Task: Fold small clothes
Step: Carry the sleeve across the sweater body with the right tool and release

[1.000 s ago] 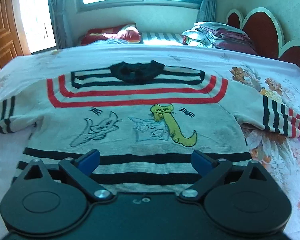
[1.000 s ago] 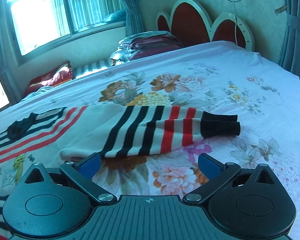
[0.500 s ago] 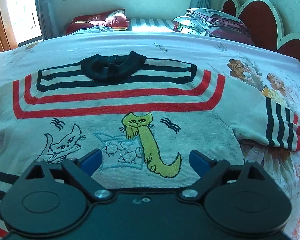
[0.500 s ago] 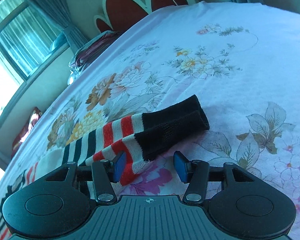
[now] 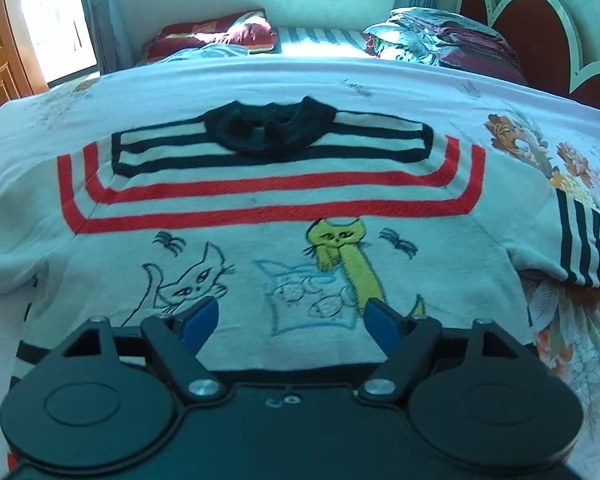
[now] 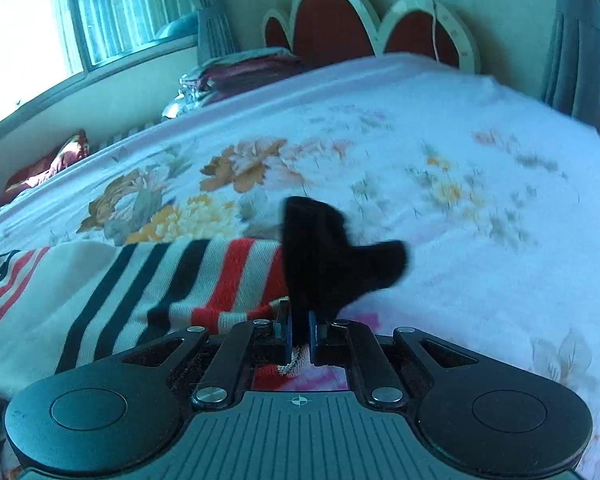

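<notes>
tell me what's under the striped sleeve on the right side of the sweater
The floral bedsheet lies under the striped sleeve, with flowers showing around it. Whatever sits directly beneath the sleeve is covered.

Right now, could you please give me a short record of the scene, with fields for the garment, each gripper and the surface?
garment: striped sweater with cat pictures, spread flat, front up
surface: bed with flowered sheet
right gripper: jaws just closed, pinching the black cuff of the sleeve
left gripper: jaws apart over the sweater's lower front, have just been closing, nothing gripped
</notes>
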A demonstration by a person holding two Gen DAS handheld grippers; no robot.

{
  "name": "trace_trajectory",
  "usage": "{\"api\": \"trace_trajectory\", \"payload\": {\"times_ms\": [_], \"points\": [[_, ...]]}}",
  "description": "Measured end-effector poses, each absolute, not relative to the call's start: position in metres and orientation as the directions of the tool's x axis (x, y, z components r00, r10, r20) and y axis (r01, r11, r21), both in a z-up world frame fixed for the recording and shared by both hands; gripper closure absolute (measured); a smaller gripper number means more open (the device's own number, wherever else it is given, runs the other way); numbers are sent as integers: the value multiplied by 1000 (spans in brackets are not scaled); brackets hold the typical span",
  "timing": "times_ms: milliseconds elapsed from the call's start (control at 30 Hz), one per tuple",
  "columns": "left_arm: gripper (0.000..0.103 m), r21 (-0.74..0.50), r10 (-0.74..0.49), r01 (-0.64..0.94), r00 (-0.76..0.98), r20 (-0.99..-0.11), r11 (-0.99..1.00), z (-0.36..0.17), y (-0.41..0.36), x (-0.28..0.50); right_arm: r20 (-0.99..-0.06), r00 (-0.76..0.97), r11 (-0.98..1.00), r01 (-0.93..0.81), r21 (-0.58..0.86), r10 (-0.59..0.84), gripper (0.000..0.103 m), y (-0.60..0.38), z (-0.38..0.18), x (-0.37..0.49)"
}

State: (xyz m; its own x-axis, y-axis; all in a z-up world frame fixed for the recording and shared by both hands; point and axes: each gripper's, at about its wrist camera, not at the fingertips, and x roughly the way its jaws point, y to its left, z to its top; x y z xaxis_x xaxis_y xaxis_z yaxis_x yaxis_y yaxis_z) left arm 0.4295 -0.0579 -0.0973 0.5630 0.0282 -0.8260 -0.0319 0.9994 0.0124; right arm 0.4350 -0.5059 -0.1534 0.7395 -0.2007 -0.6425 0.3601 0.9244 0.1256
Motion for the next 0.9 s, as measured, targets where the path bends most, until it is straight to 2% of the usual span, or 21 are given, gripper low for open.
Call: {"api": "trace_trajectory", "payload": {"times_ms": [67, 233, 433, 600, 800, 900], "points": [[28, -5, 23, -49, 565, -825, 999, -97, -41, 421, -610, 775, 945, 300, 128, -163, 96, -487, -139, 440], [31, -27, 15, -67, 561, -827, 997, -104, -9, 414, -576, 816, 975, 85, 204, 49, 96, -409, -112, 453], [35, -87, -31, -66, 593, -805, 994, -103, 25, 423, -577, 775, 963, -153, 224, 258, 96, -282, -107, 466], [35, -123, -32, -109, 609, -792, 986, -102, 62, 421, -611, 721, 945, -266, 191, 327, 96, -194, -123, 471], [35, -153, -36, -142, 606, -794, 978, -109, 105, 411, -651, 656, 918, -351, 186, 382, 96, -131, -144, 477], [31, -167, -48, -141, 608, -792, 976, -111, 119, 411, -685, 611, 907, -375, 191, 397, 96, -105, -163, 480]]}}
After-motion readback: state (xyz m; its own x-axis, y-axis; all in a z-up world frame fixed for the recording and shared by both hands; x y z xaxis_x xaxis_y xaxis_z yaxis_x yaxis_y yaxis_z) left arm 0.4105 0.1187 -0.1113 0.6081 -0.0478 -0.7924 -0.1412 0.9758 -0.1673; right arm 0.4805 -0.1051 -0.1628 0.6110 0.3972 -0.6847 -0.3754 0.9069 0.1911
